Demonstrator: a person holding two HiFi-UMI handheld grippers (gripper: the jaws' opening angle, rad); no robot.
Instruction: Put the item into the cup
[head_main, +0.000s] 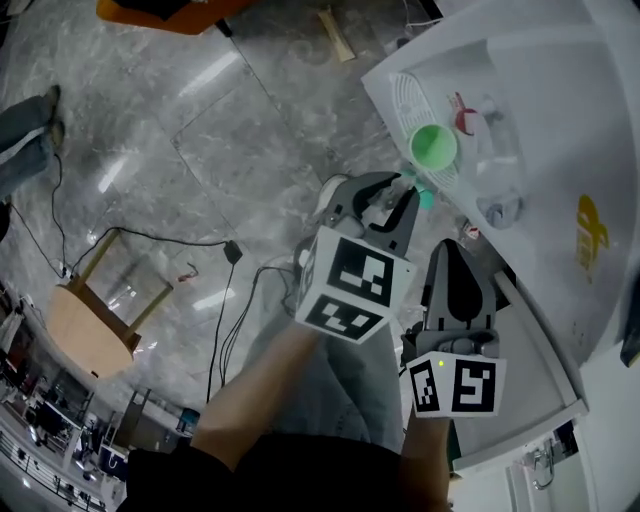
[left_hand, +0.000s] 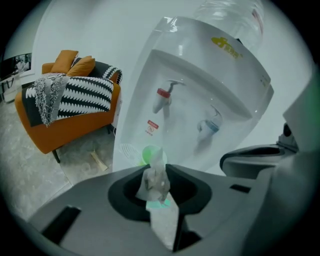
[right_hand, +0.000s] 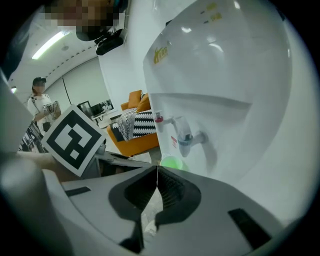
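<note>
A round wooden stool stands at the left on glossy grey marble floor. The left gripper is clamped on a crumpled translucent sachet, held near the round green plastic cup. The cup sits on the ribbed drip tray of the white water dispenser. The right gripper is beside it, its jaws pressed together on nothing.

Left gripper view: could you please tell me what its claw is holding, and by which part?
The left claw pinches a small, crumpled clear packet by its middle; the packet's top pokes out beyond the tips.
</note>
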